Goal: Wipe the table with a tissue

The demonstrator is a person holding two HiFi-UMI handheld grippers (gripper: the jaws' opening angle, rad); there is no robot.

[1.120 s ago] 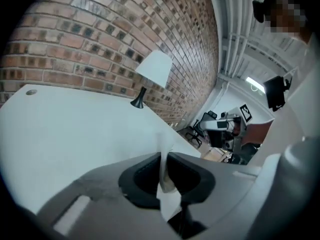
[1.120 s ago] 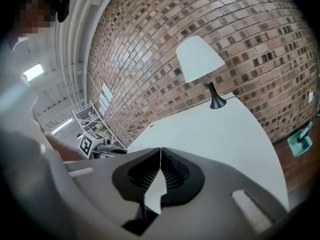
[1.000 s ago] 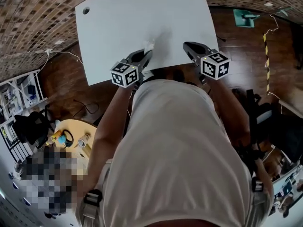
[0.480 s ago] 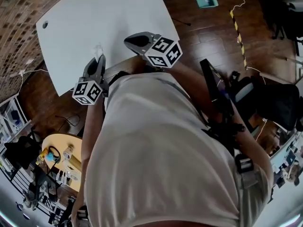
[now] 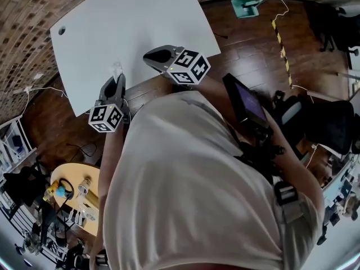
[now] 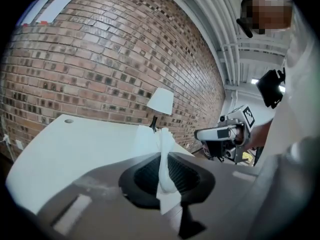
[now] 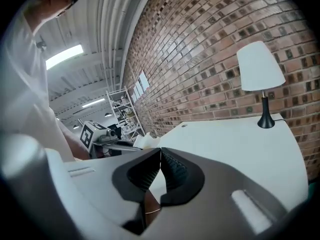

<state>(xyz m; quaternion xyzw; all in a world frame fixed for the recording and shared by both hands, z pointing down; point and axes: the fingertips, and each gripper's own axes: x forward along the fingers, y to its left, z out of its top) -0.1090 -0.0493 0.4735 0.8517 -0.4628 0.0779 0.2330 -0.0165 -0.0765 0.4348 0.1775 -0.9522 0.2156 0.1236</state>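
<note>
**Tissue [image 6: 164,159], white, one piece: pinched in the left tongs**

Location: head view, 10 o'clock, over the near edge of the white table [image 5: 129,21]; contact with the top cannot be told.
Left gripper [image 5: 116,76]: jaws narrow, clamped on the crumpled sheet, which stands up above the tips and hangs below them.
Right gripper [image 5: 148,55]: at 2 o'clock of the left one, over the same table edge; jaws pressed together, nothing between them.
Also present: lamp [image 7: 260,66] with white shade at the table's far end, against the brick wall [image 6: 100,69].
</note>
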